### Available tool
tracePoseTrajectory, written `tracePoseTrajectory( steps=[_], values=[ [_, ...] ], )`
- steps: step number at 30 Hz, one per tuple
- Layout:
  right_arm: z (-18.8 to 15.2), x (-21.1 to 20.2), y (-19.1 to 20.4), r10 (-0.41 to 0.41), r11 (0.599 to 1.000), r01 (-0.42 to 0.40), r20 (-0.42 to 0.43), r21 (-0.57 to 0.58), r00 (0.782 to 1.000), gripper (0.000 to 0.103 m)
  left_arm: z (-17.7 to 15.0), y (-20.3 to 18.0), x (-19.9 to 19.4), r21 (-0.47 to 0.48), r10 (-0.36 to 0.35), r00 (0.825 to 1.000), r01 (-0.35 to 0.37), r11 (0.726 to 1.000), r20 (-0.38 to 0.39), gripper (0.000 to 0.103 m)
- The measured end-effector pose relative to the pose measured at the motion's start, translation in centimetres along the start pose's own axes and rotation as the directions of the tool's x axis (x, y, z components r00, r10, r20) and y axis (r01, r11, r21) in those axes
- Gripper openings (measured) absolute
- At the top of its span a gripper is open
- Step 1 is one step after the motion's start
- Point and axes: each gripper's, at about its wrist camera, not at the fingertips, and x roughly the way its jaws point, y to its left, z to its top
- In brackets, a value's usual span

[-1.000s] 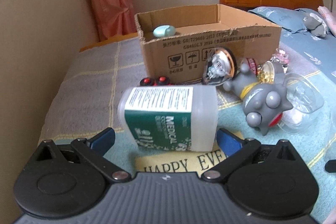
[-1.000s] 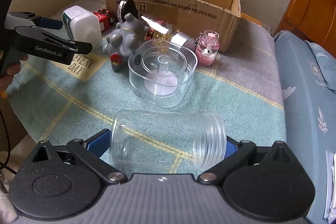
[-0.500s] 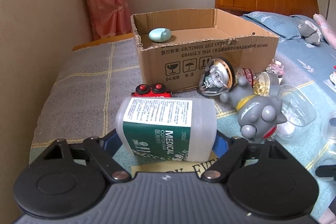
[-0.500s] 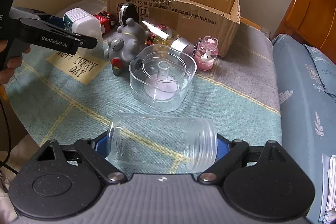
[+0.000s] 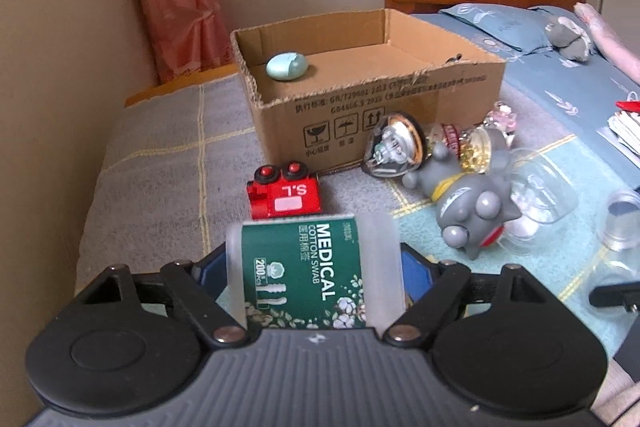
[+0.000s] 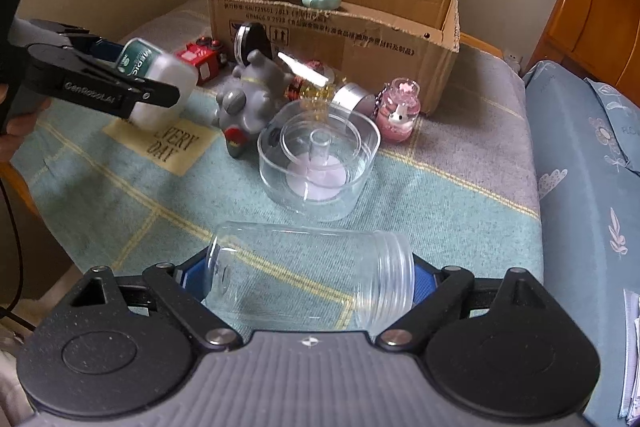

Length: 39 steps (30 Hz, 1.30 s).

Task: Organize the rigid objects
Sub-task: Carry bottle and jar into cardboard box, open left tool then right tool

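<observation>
My left gripper (image 5: pixel 314 267) is shut on a white cotton swab box with a green label (image 5: pixel 308 271) and holds it above the cloth; it also shows in the right wrist view (image 6: pixel 160 87). My right gripper (image 6: pixel 312 279) is shut on a clear plastic jar (image 6: pixel 312 275) lying sideways between its fingers. An open cardboard box (image 5: pixel 372 99) stands at the back with a pale blue egg-shaped case (image 5: pixel 287 66) inside. The box also shows in the right wrist view (image 6: pixel 340 35).
On the cloth before the box lie a red toy truck (image 5: pixel 285 193), a grey cat figure (image 5: pixel 468 211), a round gold-rimmed case (image 5: pixel 394 145), a clear square container (image 6: pixel 320 167), a pink keychain bottle (image 6: pixel 400 109) and a bottle of yellow capsules (image 5: pixel 474 149). A bed lies to the right.
My left gripper closed on the cotton swab box, lifted it and turned it so the label stands upright. My right gripper closed on the clear jar and raised it slightly.
</observation>
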Motion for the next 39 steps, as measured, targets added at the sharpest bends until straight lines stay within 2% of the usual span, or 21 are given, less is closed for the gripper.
tracePoseTrajectory(
  steps=[12, 16, 21, 25, 30, 37, 39],
  values=[
    [1.9, -1.0, -0.9, 0.026, 0.999, -0.024, 0.052, -0.026, 0.998, 0.094, 2.4, -0.3, -3.1, 0.061, -0.063, 0.998, 0.062, 0.996, 0.013, 0.083],
    [3.3, -1.7, -1.6, 0.051, 0.998, -0.048, 0.086, -0.034, 0.995, 0.094, 4.6, -0.3, -3.9, 0.073, -0.095, 0.995, 0.092, 0.993, 0.039, 0.083],
    [5.8, -2.6, -2.7, 0.05, 0.998, -0.043, 0.16, -0.041, 0.986, 0.094, 8.1, -0.2, -4.1, 0.1, -0.105, 0.99, 0.095, 0.99, 0.096, 0.083],
    [8.0, -2.6, -3.5, 0.037, 0.999, -0.029, 0.207, -0.043, 0.978, 0.094, 11.2, -0.4, -3.1, 0.129, -0.093, 0.986, 0.075, 0.989, 0.139, 0.083],
    [10.8, -2.4, -4.8, 0.031, 0.999, -0.02, 0.246, -0.044, 0.969, 0.094, 14.2, -0.3, -0.5, 0.127, -0.095, 0.984, 0.076, 0.989, 0.15, 0.083],
    [13.6, -1.8, -6.0, 0.008, 0.999, 0.005, 0.277, -0.046, 0.961, 0.094, 15.9, 0.1, 3.6, 0.074, -0.071, 0.987, 0.061, 0.995, 0.141, 0.084],
    [14.1, -1.5, -6.3, 0.004, 0.999, 0.006, 0.276, -0.037, 0.961, 0.094, 15.6, 0.7, 4.3, 0.053, -0.074, 0.988, 0.068, 0.996, 0.133, 0.09]
  ],
)
